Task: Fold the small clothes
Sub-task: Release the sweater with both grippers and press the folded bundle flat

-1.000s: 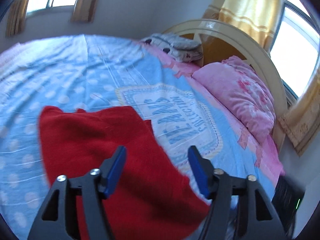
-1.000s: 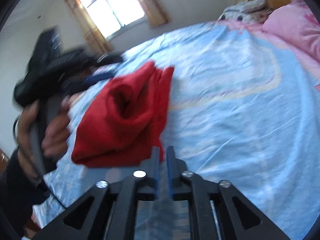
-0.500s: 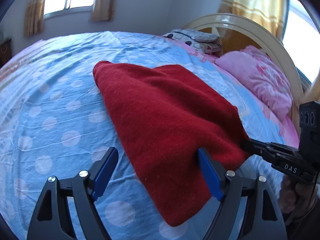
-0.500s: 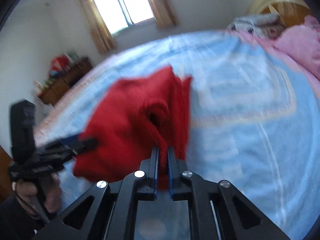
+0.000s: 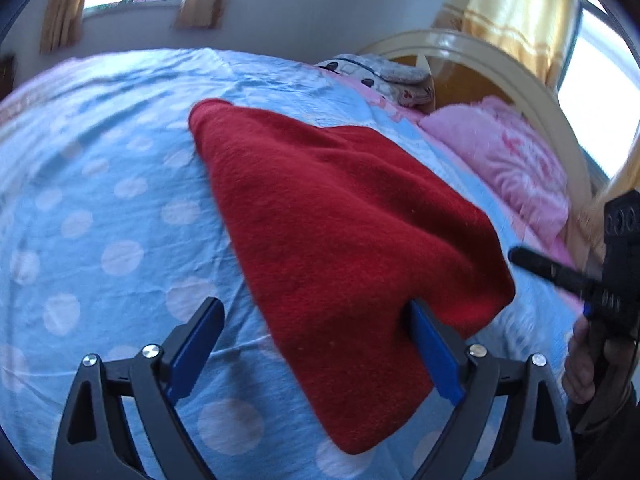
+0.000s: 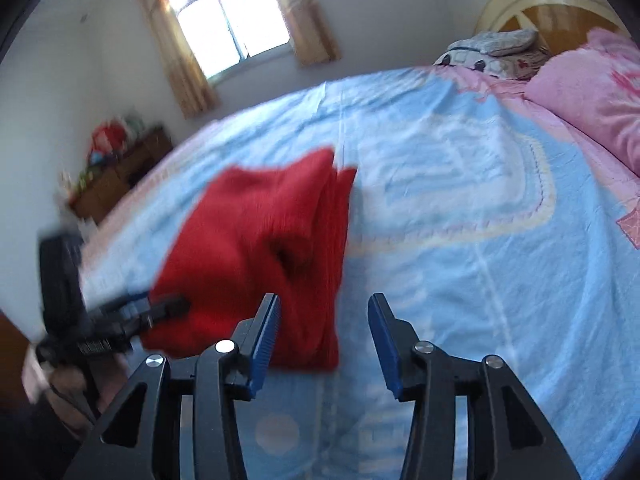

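A red knit garment (image 5: 340, 240) lies folded on the blue dotted bedsheet (image 5: 100, 220). My left gripper (image 5: 320, 344) is open, its fingers wide apart over the garment's near edge, and the cloth drapes against the right finger (image 5: 432, 356). In the right wrist view the garment (image 6: 260, 248) lies just ahead and left of my right gripper (image 6: 324, 340), which is open and empty. The left gripper shows there (image 6: 120, 316), and the right gripper shows at the edge of the left wrist view (image 5: 568, 276).
A pink pillow (image 5: 512, 168) and a folded grey blanket (image 5: 384, 76) lie by the cream headboard (image 5: 500, 60). A wooden dresser (image 6: 116, 176) with clutter stands by the far wall under a window (image 6: 228, 20).
My right gripper has opened and let go of the red garment, which now rests on the bed. My left gripper stays open over its near edge.
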Available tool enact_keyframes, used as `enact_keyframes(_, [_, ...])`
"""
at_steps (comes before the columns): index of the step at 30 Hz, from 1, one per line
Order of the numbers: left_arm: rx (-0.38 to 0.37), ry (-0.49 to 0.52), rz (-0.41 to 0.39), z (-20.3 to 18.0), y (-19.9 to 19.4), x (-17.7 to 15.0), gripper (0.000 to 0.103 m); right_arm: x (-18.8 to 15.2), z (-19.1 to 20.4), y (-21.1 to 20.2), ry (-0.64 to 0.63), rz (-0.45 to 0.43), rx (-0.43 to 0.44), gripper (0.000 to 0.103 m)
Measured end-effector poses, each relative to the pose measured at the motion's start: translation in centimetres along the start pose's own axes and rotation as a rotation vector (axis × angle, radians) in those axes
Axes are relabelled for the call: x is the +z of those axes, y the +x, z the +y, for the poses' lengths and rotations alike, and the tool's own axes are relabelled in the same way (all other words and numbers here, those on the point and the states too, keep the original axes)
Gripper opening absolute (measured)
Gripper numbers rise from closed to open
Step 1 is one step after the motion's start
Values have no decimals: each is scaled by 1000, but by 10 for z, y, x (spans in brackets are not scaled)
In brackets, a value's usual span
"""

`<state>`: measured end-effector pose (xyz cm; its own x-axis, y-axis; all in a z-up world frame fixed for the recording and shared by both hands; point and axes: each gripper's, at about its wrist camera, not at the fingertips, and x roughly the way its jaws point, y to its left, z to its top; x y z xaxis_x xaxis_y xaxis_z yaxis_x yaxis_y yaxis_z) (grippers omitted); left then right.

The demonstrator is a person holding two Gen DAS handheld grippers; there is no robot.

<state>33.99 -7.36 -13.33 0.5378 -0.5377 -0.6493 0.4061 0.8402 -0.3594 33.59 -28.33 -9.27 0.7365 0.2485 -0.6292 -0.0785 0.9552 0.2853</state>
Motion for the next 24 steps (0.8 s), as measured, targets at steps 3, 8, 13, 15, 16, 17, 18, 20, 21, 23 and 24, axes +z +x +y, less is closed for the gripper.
enact_keyframes(3, [-16, -21, 9, 2, 1, -2, 94, 31, 10, 17, -1, 8, 17, 47])
enact_keyframes(8, [-3, -9, 0, -2, -2, -6, 98, 72, 4, 89, 99, 145, 27, 47])
enact_keyframes(13, [4, -5, -3, -2, -2, -6, 101, 66, 7, 98, 90, 133, -68, 13])
enact_keyframes(15, [-1, -7, 11, -1, 0, -6, 101, 60, -4, 99, 133, 136, -98, 12])
enact_keyframes(16, [-6, -8, 24, -1, 3, -5, 101, 58, -8, 102, 136, 135, -96, 12])
enact_keyframes(17, [-6, -8, 31, -1, 4, -5, 101, 57, -7, 101, 123, 127, -82, 13])
enact_keyframes(18, [-6, -9, 32, -1, 4, -5, 101, 57, -5, 100, 98, 123, -75, 14])
enact_keyframes(20, [-9, -11, 25, 0, 3, -4, 101, 59, 6, 88, 34, 90, -105, 21])
enact_keyframes(21, [-9, -15, 24, 0, 2, -5, 101, 61, 12, 77, 13, 60, -114, 25])
enact_keyframes(23, [-10, -22, 19, 0, 1, -5, 101, 62, 26, 55, -34, -6, -81, 25])
enact_keyframes(24, [-8, -23, 17, 1, 1, -5, 101, 63, 34, 48, -63, -34, -48, 25])
